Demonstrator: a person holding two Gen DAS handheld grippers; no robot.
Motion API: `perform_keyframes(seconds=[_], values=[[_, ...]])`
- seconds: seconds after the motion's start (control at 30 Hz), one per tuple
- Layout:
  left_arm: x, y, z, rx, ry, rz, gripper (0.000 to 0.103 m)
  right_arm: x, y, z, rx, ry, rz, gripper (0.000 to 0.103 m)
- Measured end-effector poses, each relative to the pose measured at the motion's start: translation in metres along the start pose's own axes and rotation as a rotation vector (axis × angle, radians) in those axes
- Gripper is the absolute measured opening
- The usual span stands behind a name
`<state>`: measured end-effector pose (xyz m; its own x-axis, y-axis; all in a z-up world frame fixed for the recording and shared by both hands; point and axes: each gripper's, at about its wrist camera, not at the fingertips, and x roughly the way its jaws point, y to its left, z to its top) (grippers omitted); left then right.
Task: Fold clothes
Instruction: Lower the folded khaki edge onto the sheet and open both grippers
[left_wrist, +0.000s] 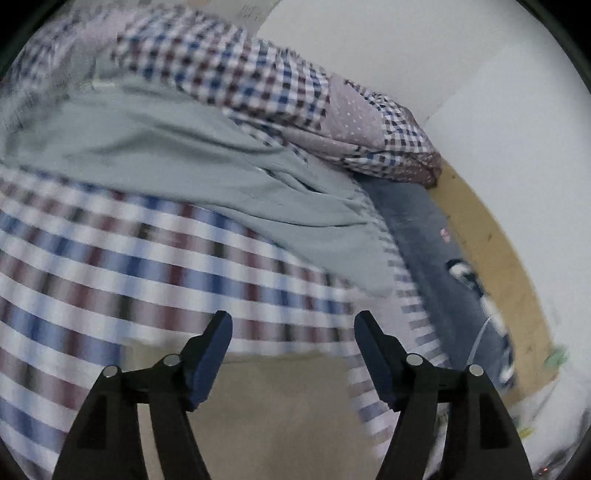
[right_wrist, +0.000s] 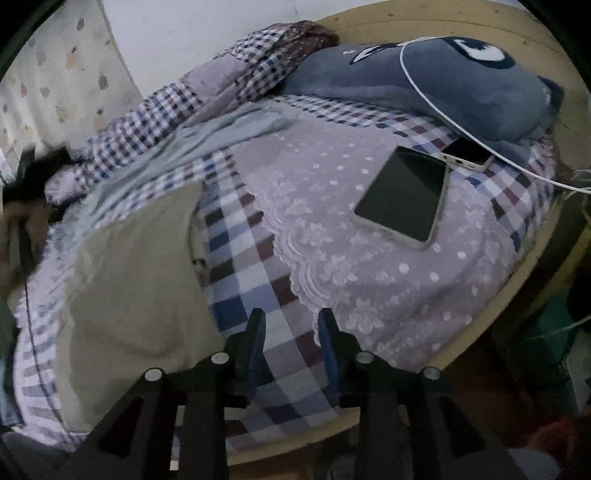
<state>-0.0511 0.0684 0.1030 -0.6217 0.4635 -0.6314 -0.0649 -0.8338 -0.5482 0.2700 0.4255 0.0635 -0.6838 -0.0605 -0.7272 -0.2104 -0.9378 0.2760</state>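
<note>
A beige garment (right_wrist: 129, 280) lies flat on the checked bed sheet (right_wrist: 240, 258), left of my right gripper (right_wrist: 291, 314). That gripper is open and hovers over the sheet with nothing between its fingers. Farther back, a pale grey-green garment (right_wrist: 221, 129) lies rumpled. In the left wrist view the same grey-green garment (left_wrist: 184, 147) spreads across the blurred sheet (left_wrist: 110, 258). My left gripper (left_wrist: 293, 326) is wide open and holds nothing. Beige cloth (left_wrist: 288, 406) shows below and between its fingers.
Two phones (right_wrist: 402, 195) (right_wrist: 469, 153) lie on the lilac lace panel to the right, and a white cable (right_wrist: 424, 92) runs over a grey-blue plush pillow (right_wrist: 461, 81). A bunched checked quilt (left_wrist: 258, 81) lines the wall. The wooden bed edge (right_wrist: 509, 302) is at the right.
</note>
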Motion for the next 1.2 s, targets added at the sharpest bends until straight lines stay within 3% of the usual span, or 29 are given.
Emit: perform_keyframes(seconds=[0.07,0.2,0.33,0.6,0.67,0.83,1.03,1.2], values=[[-0.017,0.023,-0.005,0.042,0.001,0.032,0.074,-0.002,0.003,0.007,-0.018,-0.006,0.045,0.044],[-0.03,0.069,-0.021,0.019,0.016,0.049,0.074,-0.002,0.02,0.022,-0.072,-0.027,0.076,0.047],[-0.022,0.108,-0.03,-0.043,0.068,0.002,0.074,0.01,0.04,0.05,-0.099,-0.036,0.127,0.049],[0.016,0.102,-0.035,0.011,0.131,-0.125,0.074,0.08,0.081,0.129,-0.121,-0.004,0.33,0.063],[0.025,0.103,-0.036,0.011,0.134,-0.131,0.068,0.106,0.085,0.147,-0.116,0.029,0.371,0.063],[0.048,0.116,-0.036,-0.042,0.158,-0.142,0.042,0.184,0.095,0.182,-0.155,0.154,0.409,0.063],[0.052,0.12,-0.027,-0.059,0.132,-0.163,0.011,0.241,0.088,0.191,-0.135,0.23,0.441,0.063],[0.055,0.121,-0.021,-0.064,0.083,-0.155,0.006,0.27,0.095,0.189,-0.163,0.281,0.457,0.06]])
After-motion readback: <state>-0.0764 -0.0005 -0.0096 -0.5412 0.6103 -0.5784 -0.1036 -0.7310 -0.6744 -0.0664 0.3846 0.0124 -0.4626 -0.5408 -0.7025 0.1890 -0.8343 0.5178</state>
